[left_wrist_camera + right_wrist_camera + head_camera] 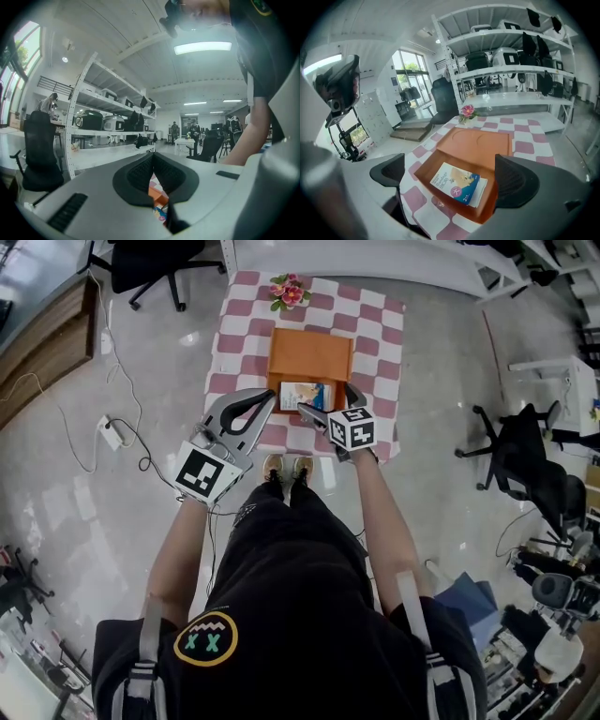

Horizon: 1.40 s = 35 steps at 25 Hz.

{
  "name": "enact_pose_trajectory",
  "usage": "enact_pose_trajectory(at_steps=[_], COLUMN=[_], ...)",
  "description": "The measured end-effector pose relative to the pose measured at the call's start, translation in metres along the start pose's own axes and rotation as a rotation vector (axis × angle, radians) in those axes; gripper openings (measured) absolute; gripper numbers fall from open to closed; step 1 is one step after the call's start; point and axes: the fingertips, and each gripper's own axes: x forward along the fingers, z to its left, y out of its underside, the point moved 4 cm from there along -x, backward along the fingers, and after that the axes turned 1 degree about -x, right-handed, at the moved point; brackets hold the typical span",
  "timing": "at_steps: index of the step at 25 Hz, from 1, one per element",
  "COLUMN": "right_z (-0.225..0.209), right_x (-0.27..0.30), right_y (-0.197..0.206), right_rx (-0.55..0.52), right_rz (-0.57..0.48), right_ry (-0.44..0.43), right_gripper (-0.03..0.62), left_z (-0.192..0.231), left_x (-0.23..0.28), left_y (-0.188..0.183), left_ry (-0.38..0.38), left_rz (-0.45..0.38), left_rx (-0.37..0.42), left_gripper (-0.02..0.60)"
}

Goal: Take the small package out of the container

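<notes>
The right tongs (452, 177) are wide apart and carry nothing. They hang over the open part of the container (430, 167), and the small package (457, 183) shows between the two pads but below them, so I judge it is not touched yet. The left tongs (153, 172) are pressed together, pad against pad, with nothing between them. Through the thin slit under them only a bit of orange and of the package print can be seen. In the head view they stand just beside the left side of the container, near the front edge of the counter (525, 147). The package lies flat in the container, whose lid (480, 143) is folded back flat toward the far edge. The container sits about in the middle of the checkered counter, and a small bunch of flowers (467, 111) stands at the far edge. The step in hand seems to be the approach for the grasp. The next move calls for lowering the right tongs into the container and closing on one edge of the package, since it lies flat on the bottom. The left tongs could steady the container wall.
</notes>
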Motion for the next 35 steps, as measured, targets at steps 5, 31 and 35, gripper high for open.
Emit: enact_pose_trajectory(at_steps=[5,31,35], right_z=[-0.015,-0.033,-0.034], right_x=[0.018,0.084,0.091], right_y=[0.022,0.067,0.07], right_rx=[0.069,0.434,0.493], right_rz=[0.09,0.473,0.503], right_ry=[-0.033,-0.178,-0.199], right_gripper=[0.597,0.597,0.597], left_z=[-0.008,-0.005,-0.005], left_x=[0.005,0.011,0.011], left_y=[-0.004,-0.004,-0.005], left_ry=[-0.006,-0.058,-0.062], left_rz=[-0.011,0.019,0.015], left_rx=[0.009,-0.041,-0.039], left_gripper=[0.017,0.017,0.017])
